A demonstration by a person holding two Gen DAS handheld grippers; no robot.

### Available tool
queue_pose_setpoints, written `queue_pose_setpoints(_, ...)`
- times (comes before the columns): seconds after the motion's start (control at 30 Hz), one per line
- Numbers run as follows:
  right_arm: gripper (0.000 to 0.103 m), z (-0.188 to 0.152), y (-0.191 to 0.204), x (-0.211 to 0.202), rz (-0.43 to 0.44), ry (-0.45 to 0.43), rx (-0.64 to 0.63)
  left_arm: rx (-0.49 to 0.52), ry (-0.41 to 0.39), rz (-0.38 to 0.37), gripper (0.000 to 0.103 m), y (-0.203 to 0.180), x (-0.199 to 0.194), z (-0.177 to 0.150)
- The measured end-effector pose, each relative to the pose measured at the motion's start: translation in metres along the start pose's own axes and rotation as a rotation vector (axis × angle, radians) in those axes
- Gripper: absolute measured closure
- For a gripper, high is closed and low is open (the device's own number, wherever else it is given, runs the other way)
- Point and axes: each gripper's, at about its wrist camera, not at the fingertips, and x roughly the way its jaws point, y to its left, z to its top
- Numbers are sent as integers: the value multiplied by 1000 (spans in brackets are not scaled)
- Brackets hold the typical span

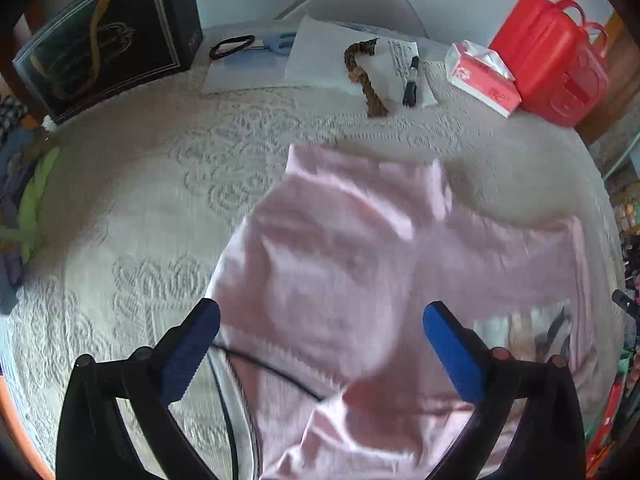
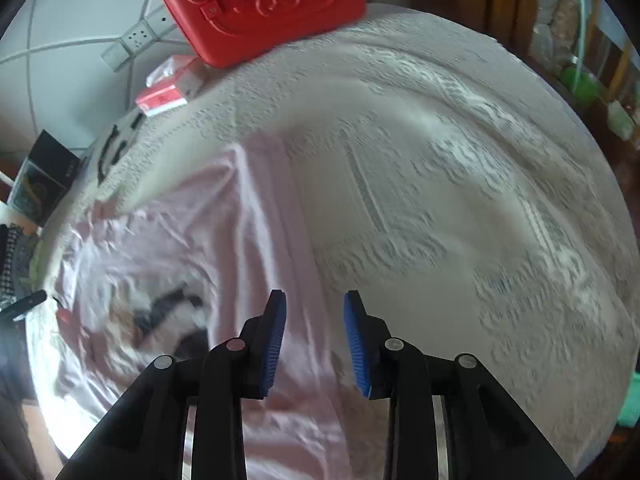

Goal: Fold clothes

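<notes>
A pale pink garment (image 1: 340, 248) with a printed picture lies partly folded on the cream embossed bedspread (image 1: 140, 200). My left gripper (image 1: 320, 324) hangs over it with its blue pads far apart and nothing between them. In the right wrist view the same pink garment (image 2: 160, 240) covers the left half of the picture. There my right gripper (image 2: 314, 316) stands over the garment's right edge. Its blue pads are a narrow gap apart, and only the cloth and bedspread below show through that gap.
At the back edge stand a red plastic case (image 1: 552, 60), a red tissue box (image 1: 480, 76), papers with a pen (image 1: 410, 80) and a brown braided cord (image 1: 364, 76), scissors (image 1: 276, 42) and a dark box (image 1: 108, 36). Bright clothes (image 1: 24, 200) are heaped at the left.
</notes>
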Motion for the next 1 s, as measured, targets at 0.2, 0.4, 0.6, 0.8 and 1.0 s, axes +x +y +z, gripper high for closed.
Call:
queue_pose_setpoints(0.2,73,74,30,46,37,80,9,-12,104,37,0,2,52,77)
queue_pose_setpoints(0.4,70,111,44,86,8,167,-8,0,160,24,0,6,81,90)
queue_pose_setpoints(0.6,67,119,61,118,-93,176,-82,3,164,65,60,-3,81,77)
queue_pose_setpoints(0.8,98,97,73,82,-13,57,-144,-7,36,7,96,-6,26,44)
queue_pose_setpoints(1.0,98,42,52,8,130,-38,-198,59,-61,-38,96,0,-39,-34)
